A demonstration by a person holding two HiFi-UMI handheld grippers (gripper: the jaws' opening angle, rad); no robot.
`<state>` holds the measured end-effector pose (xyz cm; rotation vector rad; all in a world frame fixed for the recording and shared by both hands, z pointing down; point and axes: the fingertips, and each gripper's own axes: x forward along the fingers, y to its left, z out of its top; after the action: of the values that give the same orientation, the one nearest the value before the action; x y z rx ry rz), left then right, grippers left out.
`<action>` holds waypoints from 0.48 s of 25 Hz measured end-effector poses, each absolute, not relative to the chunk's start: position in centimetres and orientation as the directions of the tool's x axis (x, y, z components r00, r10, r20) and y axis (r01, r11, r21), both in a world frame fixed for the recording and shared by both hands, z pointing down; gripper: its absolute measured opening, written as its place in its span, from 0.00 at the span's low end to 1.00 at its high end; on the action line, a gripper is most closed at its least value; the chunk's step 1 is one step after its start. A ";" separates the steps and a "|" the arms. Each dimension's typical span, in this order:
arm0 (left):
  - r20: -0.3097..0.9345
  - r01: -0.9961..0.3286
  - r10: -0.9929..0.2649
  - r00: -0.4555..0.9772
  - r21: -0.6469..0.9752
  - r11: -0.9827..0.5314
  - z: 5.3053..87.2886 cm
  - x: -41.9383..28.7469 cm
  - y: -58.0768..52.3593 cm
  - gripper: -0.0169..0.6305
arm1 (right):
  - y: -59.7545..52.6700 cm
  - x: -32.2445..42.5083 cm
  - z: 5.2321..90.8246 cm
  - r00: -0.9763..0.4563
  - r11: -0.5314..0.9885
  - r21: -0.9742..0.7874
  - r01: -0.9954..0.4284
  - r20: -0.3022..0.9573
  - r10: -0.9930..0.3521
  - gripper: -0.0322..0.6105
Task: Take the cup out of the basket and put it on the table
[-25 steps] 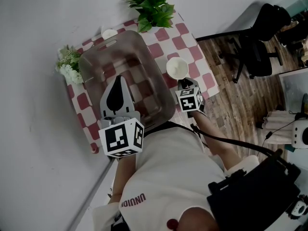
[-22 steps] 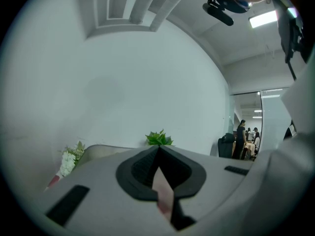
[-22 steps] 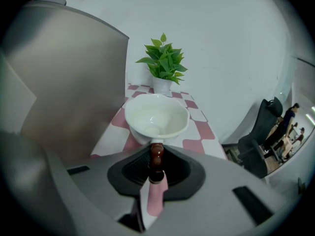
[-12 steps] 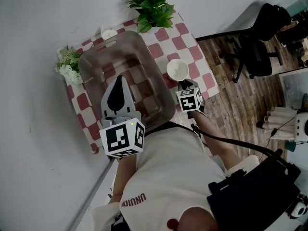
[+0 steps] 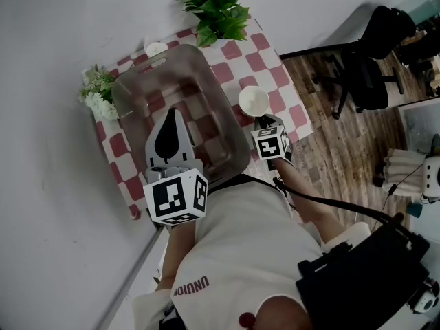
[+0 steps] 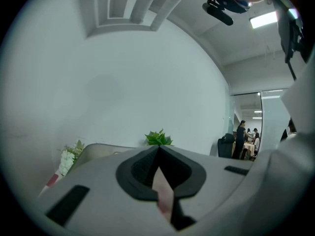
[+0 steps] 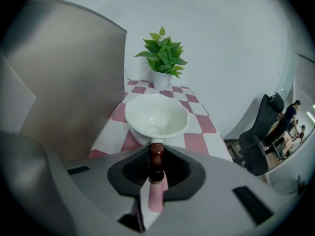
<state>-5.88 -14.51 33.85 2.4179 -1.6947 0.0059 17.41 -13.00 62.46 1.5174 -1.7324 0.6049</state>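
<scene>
Right gripper: jaws only narrowly apart, pinched on the brown handle of the cup. The cup is dead ahead of your tips, upright and outside the basket, whose wall stands close on the tool's left. It is over the checkered table; I can't tell if the base touches.

Left gripper: jaws together, nothing in them.

Risks: with only the thin handle gripped, the cup could tip if you release before the base is down. Drift left and it knocks the basket wall.
</scene>
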 end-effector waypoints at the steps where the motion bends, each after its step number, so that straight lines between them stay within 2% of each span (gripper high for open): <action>1: 0.111 -0.931 -0.931 0.349 0.151 -0.331 33.9 -5.8 -14.5 0.05 | -13.0 17.4 62.5 -0.022 0.188 0.122 -0.974 0.781 -0.624 0.15; 12: 0.113 -0.925 -0.922 0.369 0.144 -0.353 34.0 -5.3 -14.7 0.05 | -13.0 17.4 63.1 -0.018 0.195 0.129 -0.972 0.791 -0.612 0.15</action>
<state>-5.31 -14.66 34.00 2.4428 -1.6680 0.0176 17.42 -12.98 63.11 1.5023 -1.7184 0.6042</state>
